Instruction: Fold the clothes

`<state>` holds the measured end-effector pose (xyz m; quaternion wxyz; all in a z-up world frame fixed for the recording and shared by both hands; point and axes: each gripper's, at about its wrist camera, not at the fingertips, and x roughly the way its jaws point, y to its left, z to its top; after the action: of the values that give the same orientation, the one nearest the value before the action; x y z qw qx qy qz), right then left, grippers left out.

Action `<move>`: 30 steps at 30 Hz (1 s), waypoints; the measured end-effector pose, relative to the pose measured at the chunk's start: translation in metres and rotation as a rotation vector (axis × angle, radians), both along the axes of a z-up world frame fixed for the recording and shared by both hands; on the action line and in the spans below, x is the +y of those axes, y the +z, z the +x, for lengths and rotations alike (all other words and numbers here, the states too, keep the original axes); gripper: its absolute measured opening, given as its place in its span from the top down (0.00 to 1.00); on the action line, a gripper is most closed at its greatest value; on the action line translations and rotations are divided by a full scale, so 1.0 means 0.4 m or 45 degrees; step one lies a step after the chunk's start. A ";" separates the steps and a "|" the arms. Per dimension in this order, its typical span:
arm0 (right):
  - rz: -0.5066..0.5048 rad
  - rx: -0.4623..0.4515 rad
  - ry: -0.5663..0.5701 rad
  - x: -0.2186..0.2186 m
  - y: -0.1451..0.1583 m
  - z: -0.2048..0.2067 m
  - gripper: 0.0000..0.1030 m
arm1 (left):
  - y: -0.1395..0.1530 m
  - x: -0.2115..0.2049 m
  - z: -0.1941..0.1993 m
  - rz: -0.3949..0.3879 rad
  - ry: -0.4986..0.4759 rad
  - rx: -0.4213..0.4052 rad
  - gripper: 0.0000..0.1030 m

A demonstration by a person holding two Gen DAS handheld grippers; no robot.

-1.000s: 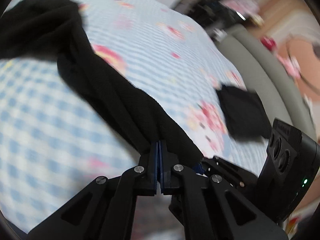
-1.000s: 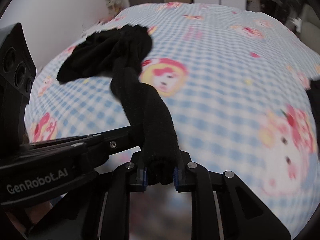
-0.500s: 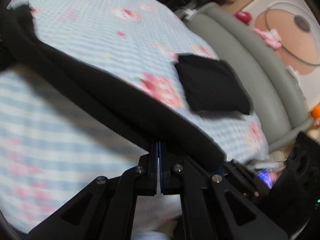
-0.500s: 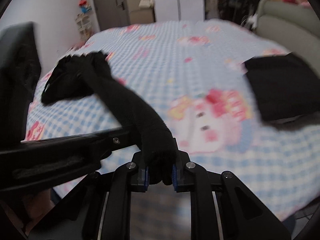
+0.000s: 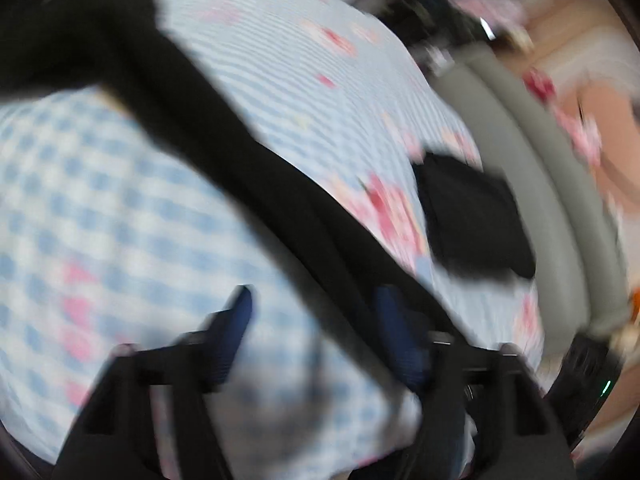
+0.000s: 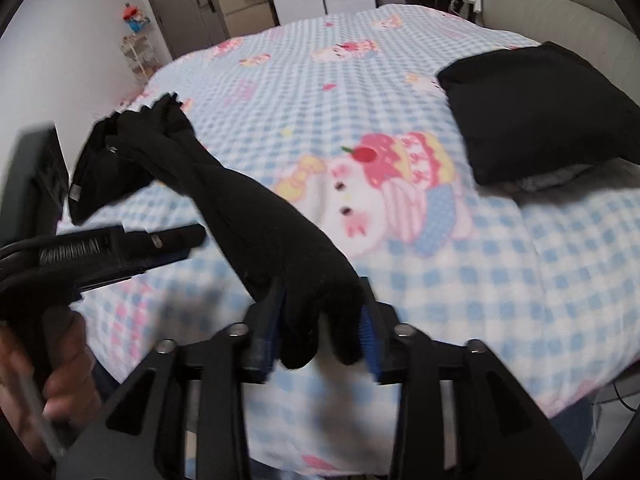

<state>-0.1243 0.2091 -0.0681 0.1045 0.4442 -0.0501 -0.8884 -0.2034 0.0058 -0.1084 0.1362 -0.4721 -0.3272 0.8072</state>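
Observation:
A long black garment (image 6: 240,208) stretches from a bunched heap at the far left of the bed toward me. In the blurred left wrist view it (image 5: 224,152) runs diagonally past my left gripper (image 5: 316,320), whose jaws stand wide apart beside the cloth. My right gripper (image 6: 320,336) has its blue pads apart, with the garment's near end hanging loosely between them. A folded black garment (image 6: 536,112) lies at the right of the bed; it also shows in the left wrist view (image 5: 472,220).
The bed has a blue-checked cartoon-print cover (image 6: 400,168). A grey padded headboard (image 6: 552,8) runs along the right. A door and cabinets (image 6: 224,8) stand at the back. The left gripper's body (image 6: 100,252) shows at the left of the right wrist view.
Both grippers have opened: the left let go of the black garment's edge, and the right pads have spread around its end. The left view swung back and blurred.

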 end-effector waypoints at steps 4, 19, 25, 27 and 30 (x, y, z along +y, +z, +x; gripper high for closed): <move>0.010 -0.019 0.055 -0.045 -0.037 -0.064 0.27 | -0.056 -0.061 -0.102 0.113 0.076 -0.096 0.26; 0.190 0.044 0.099 -0.039 -0.143 -0.173 0.86 | 0.018 0.169 -0.094 -0.596 -0.222 0.120 0.86; 0.259 0.211 -0.157 0.161 -0.029 -0.086 0.86 | 0.150 0.430 0.013 -0.502 -0.629 0.338 0.86; 0.290 0.222 -0.279 0.250 -0.004 -0.055 0.86 | 0.167 0.526 0.056 -0.478 -0.733 0.383 0.86; 0.320 0.152 -0.426 0.360 0.005 -0.022 0.81 | 0.130 0.637 0.083 -0.453 -0.823 0.335 0.85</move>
<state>-0.1331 0.3531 -0.0660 -0.0977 0.3860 -0.0058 -0.9173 -0.1702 0.2605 -0.0563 0.3401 -0.4595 0.0036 0.8204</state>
